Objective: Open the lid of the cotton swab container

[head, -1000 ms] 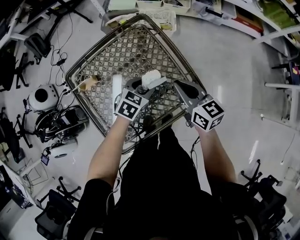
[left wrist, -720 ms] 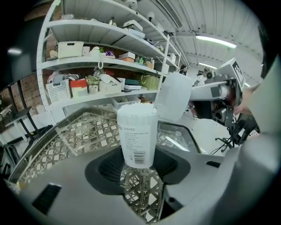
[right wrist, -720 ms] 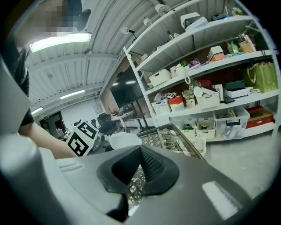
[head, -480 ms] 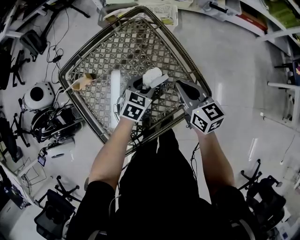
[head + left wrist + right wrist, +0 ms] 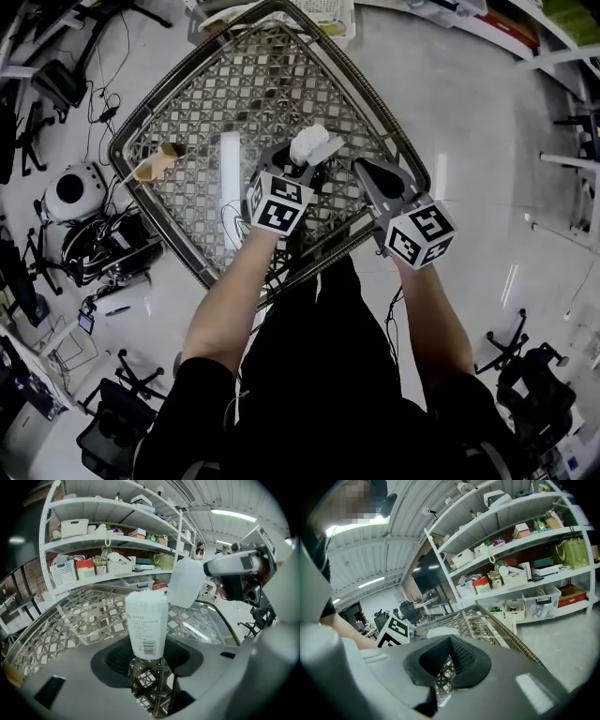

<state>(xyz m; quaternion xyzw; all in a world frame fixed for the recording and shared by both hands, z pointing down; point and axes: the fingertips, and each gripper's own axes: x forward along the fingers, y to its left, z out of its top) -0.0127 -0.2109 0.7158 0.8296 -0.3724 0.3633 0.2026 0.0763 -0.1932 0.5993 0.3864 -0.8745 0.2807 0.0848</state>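
The cotton swab container is a white translucent cylinder with a printed label. It stands upright between the pads of my left gripper, which is shut on its lower part. Its flip lid stands swung up and off to the right, leaving the top uncovered. From the head view the container and lid are held over the table ahead of my left gripper. My right gripper hangs just right of the lid, shut with nothing in it; its pads meet in its own view.
Below is a round lattice table with a metal rim. A brown paper-like object lies at its left. Shelves with bins stand beyond the table. Chairs, cables and a round white device crowd the floor at left.
The left gripper has shifted slightly forward over the table with the container. The lid stays flipped up and the right gripper stays beside it.
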